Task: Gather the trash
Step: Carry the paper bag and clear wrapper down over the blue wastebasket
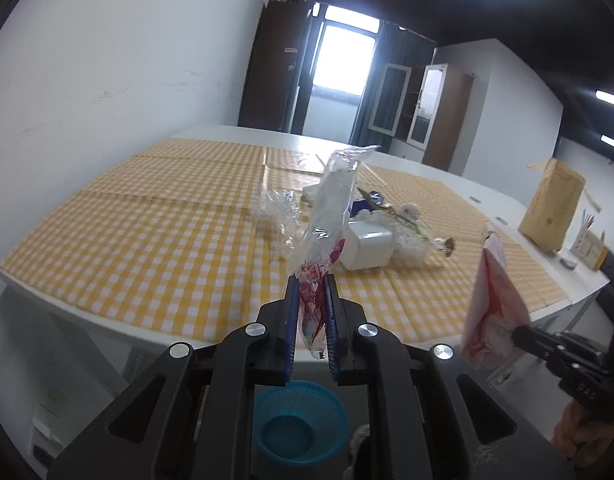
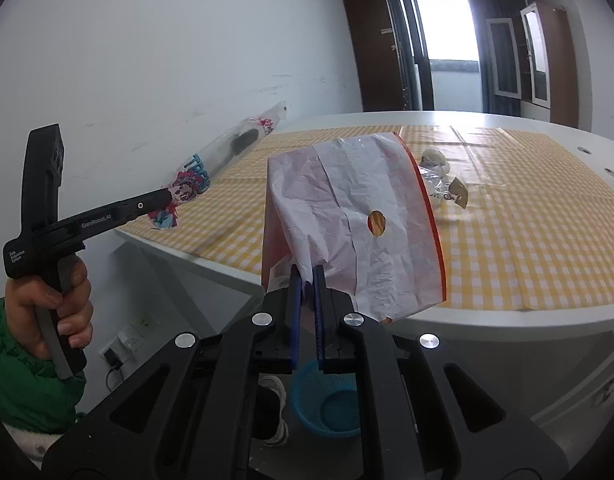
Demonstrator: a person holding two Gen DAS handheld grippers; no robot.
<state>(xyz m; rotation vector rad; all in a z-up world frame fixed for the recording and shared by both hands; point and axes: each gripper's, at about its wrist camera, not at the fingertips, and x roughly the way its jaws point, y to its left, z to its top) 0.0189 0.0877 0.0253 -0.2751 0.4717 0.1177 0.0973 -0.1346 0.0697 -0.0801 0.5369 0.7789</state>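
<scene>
My left gripper [image 1: 311, 280] is shut on a clear plastic wrapper [image 1: 331, 208] with pink cartoon print, held up past the table's near edge; it also shows in the right wrist view [image 2: 211, 164]. My right gripper [image 2: 306, 274] is shut on a crumpled white and red paper bag [image 2: 355, 216], which also shows in the left wrist view [image 1: 493, 300]. A blue trash basket [image 1: 299, 424] stands on the floor below both grippers [image 2: 327, 404]. More trash lies on the checked tablecloth: a white box [image 1: 367, 246], crumpled clear plastic [image 1: 279, 208] and foil wrappers [image 2: 447, 188].
The white table [image 1: 227, 340] with a yellow checked cloth [image 1: 147, 220] fills the middle. A brown paper bag [image 1: 551, 208] stands at its far right. A white wall runs along the left. A wall socket [image 2: 129, 340] sits low by the floor.
</scene>
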